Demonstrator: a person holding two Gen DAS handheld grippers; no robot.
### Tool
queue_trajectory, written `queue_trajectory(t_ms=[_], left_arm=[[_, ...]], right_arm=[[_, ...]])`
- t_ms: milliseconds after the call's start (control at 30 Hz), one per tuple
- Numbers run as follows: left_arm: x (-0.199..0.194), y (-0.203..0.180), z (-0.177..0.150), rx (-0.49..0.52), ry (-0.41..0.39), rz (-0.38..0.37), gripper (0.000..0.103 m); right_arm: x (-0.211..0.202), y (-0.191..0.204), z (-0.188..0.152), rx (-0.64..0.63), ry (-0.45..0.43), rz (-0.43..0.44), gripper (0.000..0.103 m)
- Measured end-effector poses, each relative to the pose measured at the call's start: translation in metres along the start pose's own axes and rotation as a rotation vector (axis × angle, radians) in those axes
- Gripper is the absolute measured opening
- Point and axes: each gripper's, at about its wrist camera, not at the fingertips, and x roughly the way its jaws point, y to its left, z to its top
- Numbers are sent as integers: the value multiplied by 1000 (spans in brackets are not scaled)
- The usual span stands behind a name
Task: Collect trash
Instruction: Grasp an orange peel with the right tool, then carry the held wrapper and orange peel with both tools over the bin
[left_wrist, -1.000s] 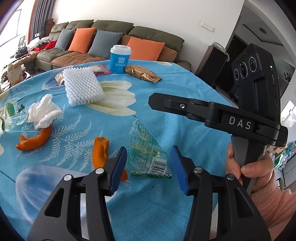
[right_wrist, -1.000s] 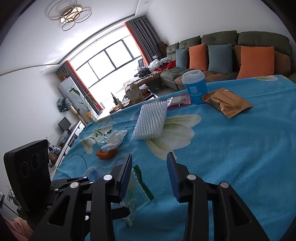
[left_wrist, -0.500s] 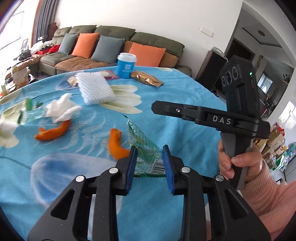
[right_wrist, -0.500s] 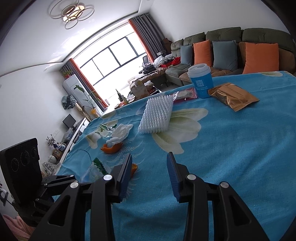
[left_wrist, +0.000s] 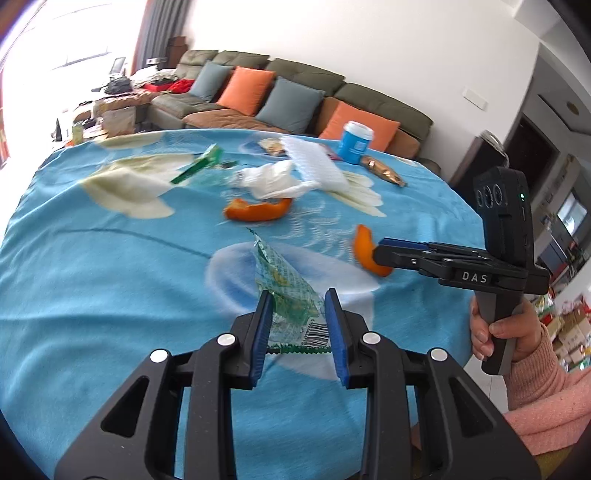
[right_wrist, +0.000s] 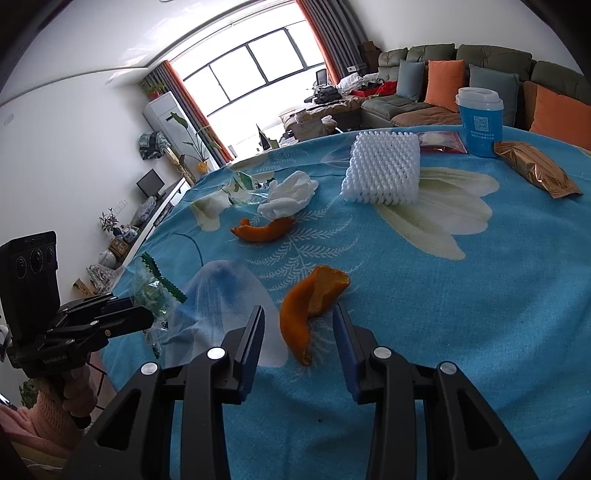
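A clear wrapper with green print and a barcode (left_wrist: 291, 306) stands pinched between the blue pads of my left gripper (left_wrist: 298, 295), just above the blue flowered tablecloth (left_wrist: 92, 277). In the right wrist view that left gripper (right_wrist: 144, 314) holds the wrapper (right_wrist: 155, 291) near the table's left edge. A curled orange peel (right_wrist: 310, 306) lies on the cloth between the spread fingers of my right gripper (right_wrist: 298, 308), and the pads do not touch it. The left wrist view shows the right gripper (left_wrist: 384, 249) beside this peel (left_wrist: 364, 247).
Further back lie a second orange peel (right_wrist: 264, 230), a crumpled white tissue (right_wrist: 290, 197), a white foam net (right_wrist: 384, 173), another green wrapper (right_wrist: 240, 184), a gold packet (right_wrist: 535, 173) and a blue cup (right_wrist: 480, 122). A sofa stands behind the table.
My left gripper shut on the wrapper and carried it left across the table. My right gripper sank toward the near orange peel, which now lies between its fingers.
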Motion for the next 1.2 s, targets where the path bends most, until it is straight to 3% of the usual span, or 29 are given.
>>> queue_trajectory(t_ms=[67, 200, 333, 700, 1200], left_arm=[[-5, 9, -5, -19, -4, 15, 29], [-12, 21, -11, -39, -12, 41, 29], [-17, 27, -15, -52, -22, 57, 29], [-42, 36, -23, -66, -63, 94, 29], [-78, 56, -36, -120, -112, 162, 29]], right_arm=[[2, 0, 0, 5, 11, -4, 34], [7, 4, -2, -7, 32, -18, 17], [9, 11, -2, -19, 25, -28, 12], [6, 52, 6, -94, -16, 59, 12], [30, 118, 13, -207, 13, 209, 12]])
